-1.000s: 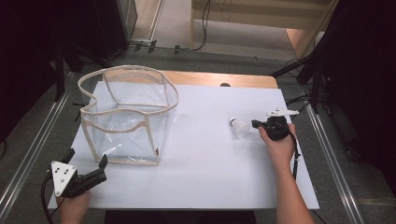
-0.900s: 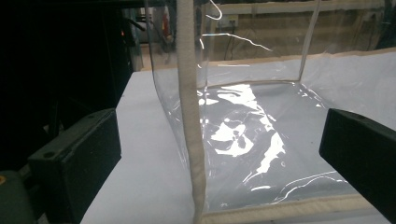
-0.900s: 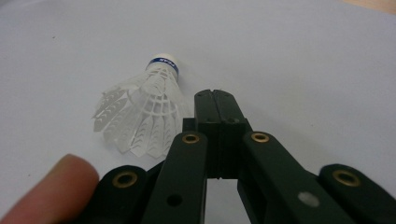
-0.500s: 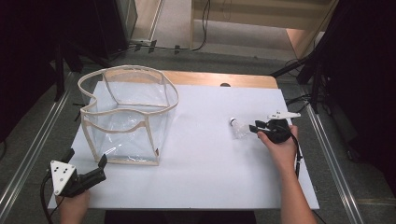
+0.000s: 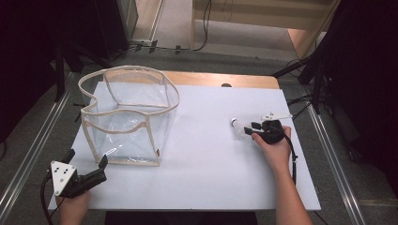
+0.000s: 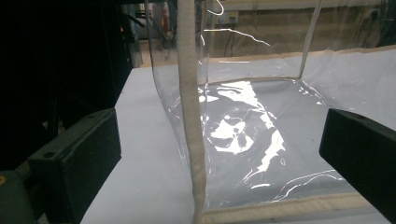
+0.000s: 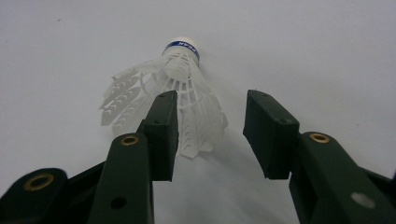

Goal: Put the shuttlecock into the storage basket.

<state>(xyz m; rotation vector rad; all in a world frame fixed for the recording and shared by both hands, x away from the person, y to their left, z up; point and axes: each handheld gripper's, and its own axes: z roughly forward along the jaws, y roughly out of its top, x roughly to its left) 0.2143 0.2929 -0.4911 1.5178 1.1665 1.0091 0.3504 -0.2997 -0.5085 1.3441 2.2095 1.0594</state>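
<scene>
Light on my counter [image 5: 202, 154] is even and bright from overhead; surroundings fall to near black. High view is soft and low-detail. Hard glare streaks on the clear bag [image 6: 243, 121] in my left gripper view, dark room at its left. Right gripper view: my tongs [image 7: 210, 135] slightly out of focus, faint shadow under the shuttlecock [image 7: 182, 70].

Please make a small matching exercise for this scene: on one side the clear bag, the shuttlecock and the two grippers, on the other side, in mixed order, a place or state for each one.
Things:
1. clear bag
2. shuttlecock
3. left gripper
4. right gripper

Places or states:
A. lies on its side on the white table, cork end pointing away from the jaws
B. stands open on the table's left part
C. jaws just opening, the skirt between them, pads not pressing
D. open, near the bag's front corner

Pairs: 1-B, 2-A, 3-D, 4-C
</scene>
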